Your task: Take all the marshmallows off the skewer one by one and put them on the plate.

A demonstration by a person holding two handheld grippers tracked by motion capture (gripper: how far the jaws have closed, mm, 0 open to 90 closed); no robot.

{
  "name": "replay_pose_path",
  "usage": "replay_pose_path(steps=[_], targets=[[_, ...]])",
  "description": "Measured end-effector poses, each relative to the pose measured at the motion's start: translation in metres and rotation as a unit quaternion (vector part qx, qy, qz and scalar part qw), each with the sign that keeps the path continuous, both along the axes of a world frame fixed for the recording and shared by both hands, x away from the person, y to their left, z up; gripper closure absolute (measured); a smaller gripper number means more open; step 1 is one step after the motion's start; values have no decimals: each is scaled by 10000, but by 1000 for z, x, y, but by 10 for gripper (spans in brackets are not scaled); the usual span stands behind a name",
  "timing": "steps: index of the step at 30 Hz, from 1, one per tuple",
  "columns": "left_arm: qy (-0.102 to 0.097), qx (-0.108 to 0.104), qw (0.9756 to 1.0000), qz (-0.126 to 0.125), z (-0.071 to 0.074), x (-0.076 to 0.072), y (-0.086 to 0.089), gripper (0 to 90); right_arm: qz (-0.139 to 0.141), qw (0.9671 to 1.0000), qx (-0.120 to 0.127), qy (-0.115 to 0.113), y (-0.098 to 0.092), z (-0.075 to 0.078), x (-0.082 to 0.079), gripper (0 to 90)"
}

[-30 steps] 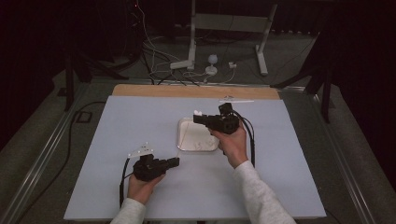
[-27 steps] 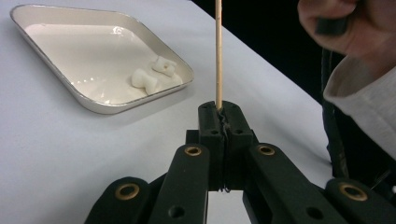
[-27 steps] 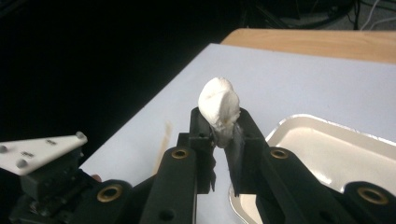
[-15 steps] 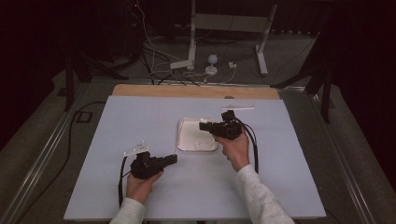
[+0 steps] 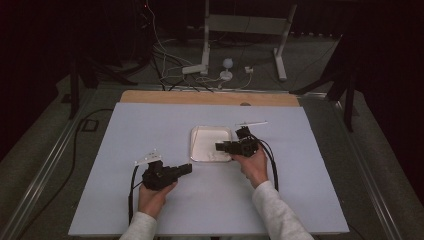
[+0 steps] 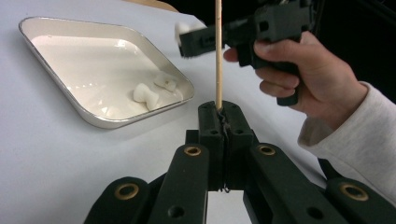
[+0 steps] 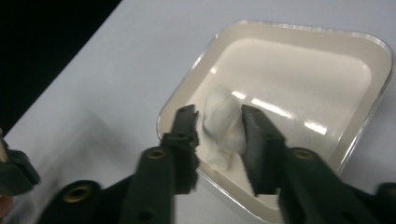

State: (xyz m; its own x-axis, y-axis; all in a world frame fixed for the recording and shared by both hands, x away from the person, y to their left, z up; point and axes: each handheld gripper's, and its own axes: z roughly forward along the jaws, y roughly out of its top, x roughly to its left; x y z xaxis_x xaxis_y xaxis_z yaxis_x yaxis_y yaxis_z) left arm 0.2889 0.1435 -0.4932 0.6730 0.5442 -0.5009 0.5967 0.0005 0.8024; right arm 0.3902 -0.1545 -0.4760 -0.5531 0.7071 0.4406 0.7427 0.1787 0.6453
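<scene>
A white square tray [image 5: 194, 145] lies at the middle of the table. It holds two small white lumps [image 6: 145, 93]. My right gripper [image 5: 220, 147] hovers over the tray's near right corner, shut on a soft white lump [image 7: 223, 119] that sits between its jaws. From the left gripper view, that lump [image 6: 179, 31] shows at the tip of the right gripper [image 6: 187, 39], above the tray's rim [image 6: 116, 122]. My left gripper [image 5: 186, 169] rests nearer the person, left of the tray, shut on a thin wooden stick [image 6: 218, 51] that stands upright.
A pale sheet [image 5: 150, 125] covers the table, with a wooden strip [image 5: 210, 97] along its far edge. Beyond it, stand legs and cables [image 5: 205, 65] lie on the floor. The person's sleeves [image 5: 280, 210] come in from the bottom.
My right gripper has come back toward the person, from the tray's far side to its near right corner. The left gripper has hardly moved.
</scene>
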Motion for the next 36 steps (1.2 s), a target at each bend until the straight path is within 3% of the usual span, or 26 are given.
replay_pose_path(steps=[5, 15, 21, 27, 31, 36], targets=[[14, -12, 10000, 41, 0, 2, 0, 900, -16, 9999, -102, 47, 1, -4, 0, 455], [30, -76, 9997, 232, 5, 10, -3, 900, -11, 9994, 89, -331, -5, 10, -13, 240], [57, -143, 9993, 327, 10, 18, -11, 898, -50, 9982, 144, -583, -11, 18, -27, 159], [75, -123, 9987, 479, 16, 28, -14, 897, -55, 9959, 200, -877, -23, 26, -44, 147], [89, -133, 9984, 548, 18, 32, -15, 897, 66, 9947, 266, -993, -34, 26, -53, 108], [150, -132, 9980, 597, 18, 36, -18, 897, 23, 9938, 341, -1059, -49, 26, -62, 63]])
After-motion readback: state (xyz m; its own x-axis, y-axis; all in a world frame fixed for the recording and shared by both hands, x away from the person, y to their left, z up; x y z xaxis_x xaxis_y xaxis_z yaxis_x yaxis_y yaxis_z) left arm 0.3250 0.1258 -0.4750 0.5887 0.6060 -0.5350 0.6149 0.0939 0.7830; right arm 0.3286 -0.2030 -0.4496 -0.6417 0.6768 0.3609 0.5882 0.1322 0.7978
